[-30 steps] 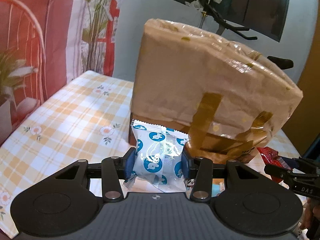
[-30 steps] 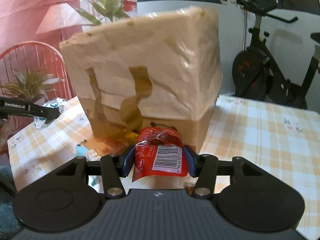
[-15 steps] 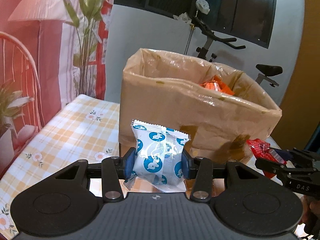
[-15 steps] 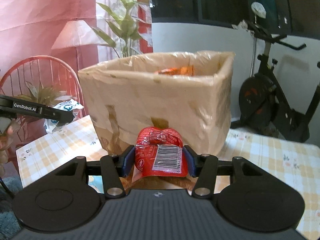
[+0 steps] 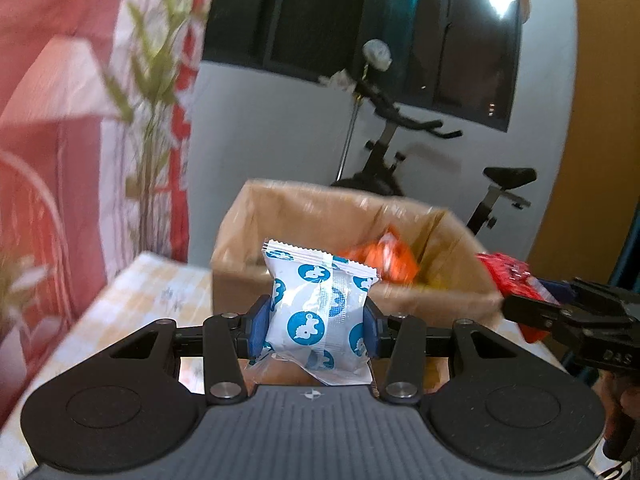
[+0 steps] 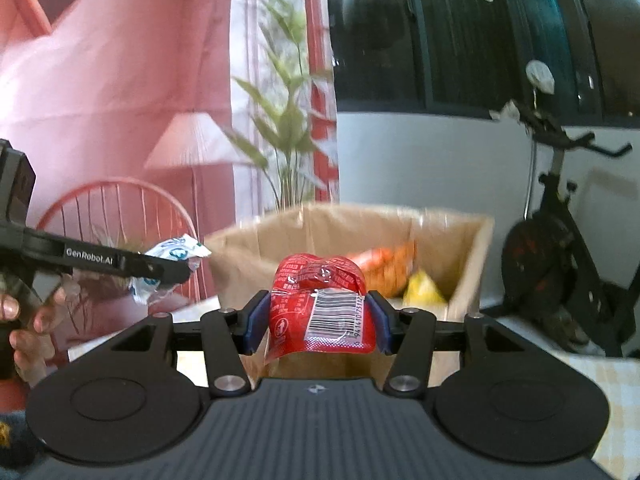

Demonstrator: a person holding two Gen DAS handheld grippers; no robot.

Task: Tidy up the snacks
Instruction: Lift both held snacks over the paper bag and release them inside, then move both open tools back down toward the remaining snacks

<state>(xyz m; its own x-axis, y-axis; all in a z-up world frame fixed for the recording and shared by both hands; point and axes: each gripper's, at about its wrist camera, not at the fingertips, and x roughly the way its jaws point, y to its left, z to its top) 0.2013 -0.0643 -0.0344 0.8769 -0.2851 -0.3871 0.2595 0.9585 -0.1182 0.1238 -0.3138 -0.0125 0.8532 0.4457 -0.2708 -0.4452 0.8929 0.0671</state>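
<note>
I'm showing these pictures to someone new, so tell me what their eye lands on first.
First come the two snack packets held up in front of the cameras: a white packet with blue dots clamped in the left tongs, and a red packet with a barcode clamped in the right tongs. Just behind them stands an open cardboard box with orange and yellow snacks inside.
</note>
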